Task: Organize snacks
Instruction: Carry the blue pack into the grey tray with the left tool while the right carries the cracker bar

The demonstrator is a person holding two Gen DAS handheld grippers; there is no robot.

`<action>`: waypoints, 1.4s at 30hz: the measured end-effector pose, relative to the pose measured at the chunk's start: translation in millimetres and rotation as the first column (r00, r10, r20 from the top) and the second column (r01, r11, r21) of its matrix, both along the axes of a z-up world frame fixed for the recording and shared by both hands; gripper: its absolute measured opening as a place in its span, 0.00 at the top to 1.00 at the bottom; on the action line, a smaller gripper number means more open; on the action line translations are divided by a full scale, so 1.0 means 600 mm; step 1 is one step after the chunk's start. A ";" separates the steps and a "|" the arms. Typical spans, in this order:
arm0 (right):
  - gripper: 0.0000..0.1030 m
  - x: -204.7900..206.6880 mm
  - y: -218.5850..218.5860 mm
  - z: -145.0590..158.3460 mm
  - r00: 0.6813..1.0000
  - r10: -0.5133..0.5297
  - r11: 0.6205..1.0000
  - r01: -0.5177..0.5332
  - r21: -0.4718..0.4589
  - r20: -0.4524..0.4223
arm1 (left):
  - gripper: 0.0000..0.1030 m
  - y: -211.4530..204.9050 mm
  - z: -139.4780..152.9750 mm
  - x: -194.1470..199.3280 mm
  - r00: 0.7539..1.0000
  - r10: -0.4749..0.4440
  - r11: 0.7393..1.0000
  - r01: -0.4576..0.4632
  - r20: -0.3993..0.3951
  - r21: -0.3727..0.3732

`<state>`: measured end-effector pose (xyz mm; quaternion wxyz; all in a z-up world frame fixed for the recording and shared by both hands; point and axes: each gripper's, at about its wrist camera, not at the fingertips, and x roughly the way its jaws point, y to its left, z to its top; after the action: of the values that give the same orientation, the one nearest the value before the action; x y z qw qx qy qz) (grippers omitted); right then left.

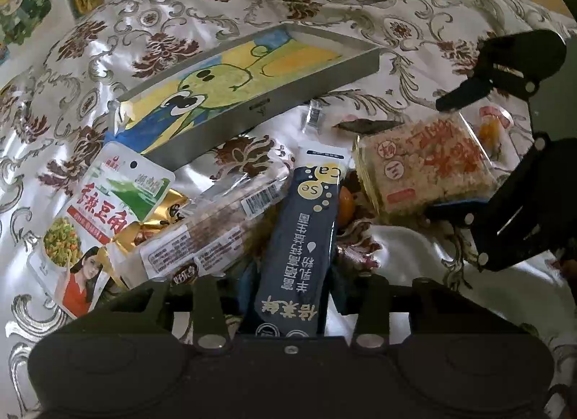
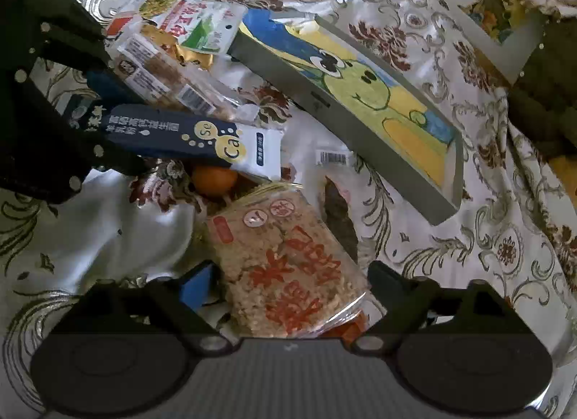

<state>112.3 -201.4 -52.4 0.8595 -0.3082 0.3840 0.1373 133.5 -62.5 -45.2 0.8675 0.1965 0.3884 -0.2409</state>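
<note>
A navy powder sachet [image 1: 299,224] lies lengthwise between the fingers of my left gripper [image 1: 292,285], whose pads press its sides. The right wrist view shows the same grip on the navy sachet [image 2: 169,130] by the left gripper [image 2: 122,126]. A clear pack of puffed rice cake [image 2: 288,271] with red characters sits between the wide fingers of my right gripper [image 2: 288,282], and I see no pad pressing on it. From the left, the right gripper [image 1: 436,157] stands astride that rice cake pack [image 1: 429,162]. A metal tray [image 1: 274,105] with a frog drawing lies beyond the pile.
A green-and-white bean pack [image 1: 104,202], a clear-wrapped cake bar [image 1: 216,224], a small orange [image 2: 214,180] and a dark dried snack [image 2: 339,217] lie on the flowered cloth [image 2: 450,256]. A second picture tray [image 2: 505,36] is at the far right.
</note>
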 end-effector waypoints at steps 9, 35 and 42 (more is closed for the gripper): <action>0.18 -0.007 0.001 0.008 0.999 0.006 1.000 -0.006 -0.002 0.048 | 0.64 0.018 0.026 -0.004 0.997 0.072 0.985 -0.075 -0.028 -0.155; 0.17 0.085 0.029 0.093 0.868 -0.160 0.970 0.050 0.237 0.470 | 0.64 0.040 0.103 0.146 0.881 0.451 0.826 -0.352 0.143 -0.441; 0.17 0.187 0.023 0.081 0.880 -0.283 0.913 0.124 0.389 0.382 | 0.64 0.045 0.079 0.241 0.850 0.518 0.800 -0.441 0.097 -0.407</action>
<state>224.5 -187.4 -3.6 0.9735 -0.1287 0.1846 0.0400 277.8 -35.2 2.0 0.9560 -0.0520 0.2826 -0.0596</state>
